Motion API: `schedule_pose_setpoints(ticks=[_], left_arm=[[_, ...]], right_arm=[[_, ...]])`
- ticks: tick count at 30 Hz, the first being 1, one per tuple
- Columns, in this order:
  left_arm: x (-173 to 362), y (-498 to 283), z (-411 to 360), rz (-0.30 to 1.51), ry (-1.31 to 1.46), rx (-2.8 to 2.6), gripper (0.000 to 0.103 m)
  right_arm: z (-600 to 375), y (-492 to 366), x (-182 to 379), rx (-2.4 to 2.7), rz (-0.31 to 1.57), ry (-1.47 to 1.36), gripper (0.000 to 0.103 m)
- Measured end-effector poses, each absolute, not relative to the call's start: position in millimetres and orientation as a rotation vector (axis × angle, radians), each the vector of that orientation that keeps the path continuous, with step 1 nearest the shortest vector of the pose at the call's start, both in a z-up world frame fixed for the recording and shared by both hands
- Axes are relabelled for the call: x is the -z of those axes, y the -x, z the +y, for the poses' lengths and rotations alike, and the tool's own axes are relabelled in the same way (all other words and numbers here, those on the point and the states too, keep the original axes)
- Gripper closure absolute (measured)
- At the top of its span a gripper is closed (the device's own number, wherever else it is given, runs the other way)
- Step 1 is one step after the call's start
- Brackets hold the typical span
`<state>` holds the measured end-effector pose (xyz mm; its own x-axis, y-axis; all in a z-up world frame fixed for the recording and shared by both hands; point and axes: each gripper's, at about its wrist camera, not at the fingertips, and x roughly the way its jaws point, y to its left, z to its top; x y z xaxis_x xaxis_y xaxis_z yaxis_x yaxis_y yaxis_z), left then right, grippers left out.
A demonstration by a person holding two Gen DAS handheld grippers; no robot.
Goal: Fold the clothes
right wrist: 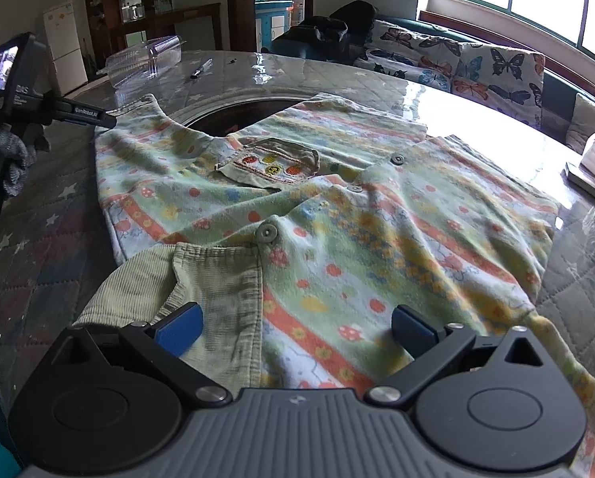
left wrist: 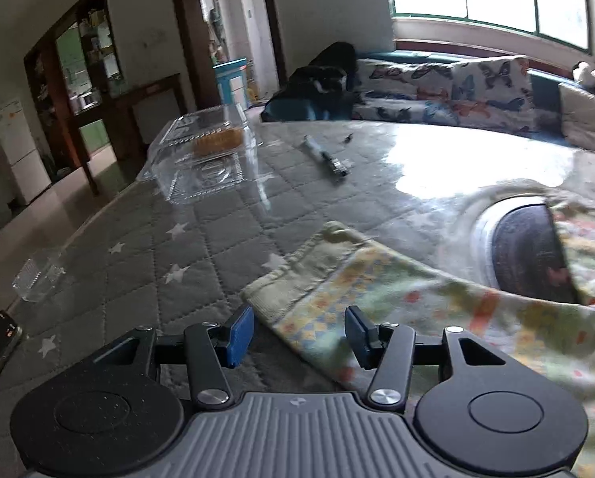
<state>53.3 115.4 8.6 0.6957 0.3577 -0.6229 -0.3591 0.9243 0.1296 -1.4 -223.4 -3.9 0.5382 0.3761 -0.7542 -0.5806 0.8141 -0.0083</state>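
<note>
Lying spread over the desk (right wrist: 476, 91), the shirt (right wrist: 297, 207) covers part of a round dark opening (right wrist: 233, 113) in the desktop, its length running away from both grippers toward that opening. The left gripper (left wrist: 299, 334) hangs over the shirt's ribbed corner (left wrist: 297, 275), jaws apart, with the cloth edge passing between them but not pinched. The right gripper (right wrist: 297, 332) hovers over the near hem, jaws wide apart and empty, the corduroy collar piece (right wrist: 202, 283) just by its left pad. My guess is the left one grabs first, being right on an edge. White lettering on the left tool's arm (right wrist: 86, 112) seems to read "GenRobot.AI".
</note>
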Motion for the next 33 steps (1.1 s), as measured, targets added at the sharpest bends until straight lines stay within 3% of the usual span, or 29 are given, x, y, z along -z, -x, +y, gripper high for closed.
schedule_pose_setpoints(ticks=[11,14,21,33], left_arm=[[-30,-36,27,0.66,0.022,-0.034,0.05],[-28,-40,-2,0.668,0.018,0.061,0.055],[-16,-43,-57,0.686,-0.015,0.228,0.082],[-5,-28,-80,0.683,-0.107,0.304,0.085]], right_arm=[[-239,3,-7,-0.491,0.795,0.218,0.022],[-248,4,-5,-0.467,0.801,0.192,0.022],[-268,10,-3,-0.414,0.801,0.142,0.022],[-284,15,-5,-0.364,0.787,0.107,0.022]])
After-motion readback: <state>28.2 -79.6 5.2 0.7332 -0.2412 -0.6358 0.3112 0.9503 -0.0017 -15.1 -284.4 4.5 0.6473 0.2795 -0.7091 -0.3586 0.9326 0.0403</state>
